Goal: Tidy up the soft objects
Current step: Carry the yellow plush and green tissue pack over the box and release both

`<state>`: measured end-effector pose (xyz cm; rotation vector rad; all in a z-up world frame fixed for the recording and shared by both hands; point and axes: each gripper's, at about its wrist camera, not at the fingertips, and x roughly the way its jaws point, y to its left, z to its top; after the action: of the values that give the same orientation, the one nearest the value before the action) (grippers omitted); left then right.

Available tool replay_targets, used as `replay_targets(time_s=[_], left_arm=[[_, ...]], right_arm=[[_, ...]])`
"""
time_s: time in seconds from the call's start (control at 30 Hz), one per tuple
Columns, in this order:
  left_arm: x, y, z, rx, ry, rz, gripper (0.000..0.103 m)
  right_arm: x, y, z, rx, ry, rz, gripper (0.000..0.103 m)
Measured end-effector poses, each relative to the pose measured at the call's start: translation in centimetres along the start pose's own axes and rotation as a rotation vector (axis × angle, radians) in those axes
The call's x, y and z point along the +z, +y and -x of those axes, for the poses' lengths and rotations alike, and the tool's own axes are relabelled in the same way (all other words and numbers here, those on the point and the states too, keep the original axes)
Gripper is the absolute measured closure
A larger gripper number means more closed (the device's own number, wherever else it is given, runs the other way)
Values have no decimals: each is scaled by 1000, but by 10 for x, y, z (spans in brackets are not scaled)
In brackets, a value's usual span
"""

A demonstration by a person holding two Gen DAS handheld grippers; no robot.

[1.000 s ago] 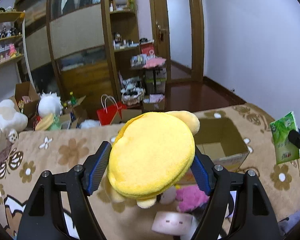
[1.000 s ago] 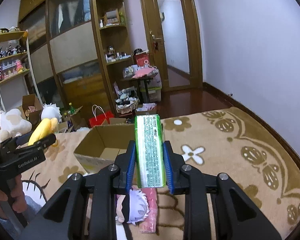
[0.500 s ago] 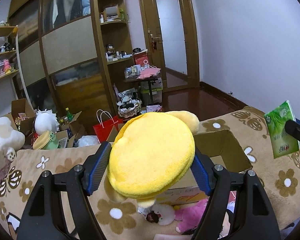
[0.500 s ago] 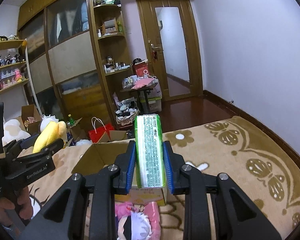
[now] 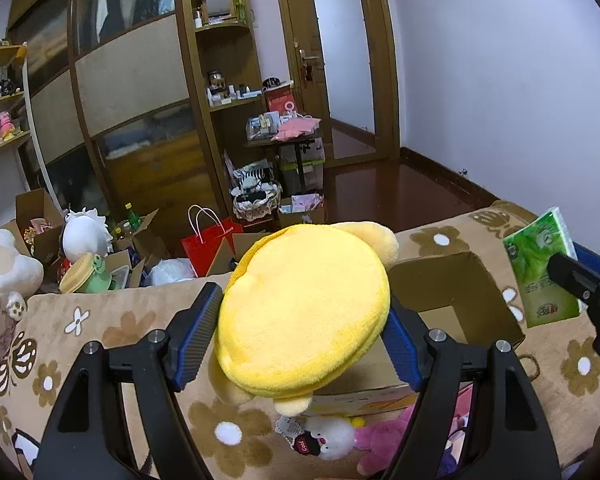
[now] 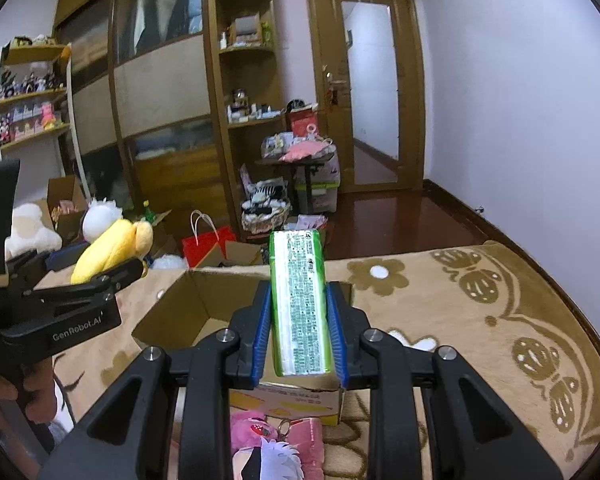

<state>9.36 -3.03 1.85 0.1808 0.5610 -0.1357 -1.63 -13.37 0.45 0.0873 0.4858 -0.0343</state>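
Grippers both carry loads: the left gripper (image 5: 300, 320) clamps a yellow plush (image 5: 304, 312), the right gripper (image 6: 300, 332) pinches a tissue pack (image 6: 300, 304) upright, each raised above the open box (image 6: 204, 300) on the blanket's (image 6: 480, 320) far edge, apparently for dropping in.

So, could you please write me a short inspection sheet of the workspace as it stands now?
Surface: brown flower-patterned blanket, soft and uneven.
Job's things: yellow plush held above the near edge of the open cardboard box; green tissue pack held upright over the same box.
Clutter: pink plush and small white plush lie on the blanket in front of the box.
Grippers: left gripper shut on the yellow plush; right gripper shut on the tissue pack.
Cables: nothing seen.
Surroundings: red paper bag, open cartons and plush toys on the floor, wooden cabinets, door behind.
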Motion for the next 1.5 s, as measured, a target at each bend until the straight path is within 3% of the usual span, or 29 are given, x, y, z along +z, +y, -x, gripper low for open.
replay_targets(time_s=[0.43,0.73,1.27,1.5], left_arm=[[-10,3,-41,-44,109,13,28],[-22,-8,-67,-67,181,-39,27],[-29,-14,-79,-62,195,-62,26],[-29,-14,-78,-77,187,-63,18]], right_arm=[[-15,-16,-44,41,88,-62,75],[-25,-10,-66,49,152,3,75],[-33,-9,-81,58,200,22,74],[-35,-15,-85,62,212,-7,74]])
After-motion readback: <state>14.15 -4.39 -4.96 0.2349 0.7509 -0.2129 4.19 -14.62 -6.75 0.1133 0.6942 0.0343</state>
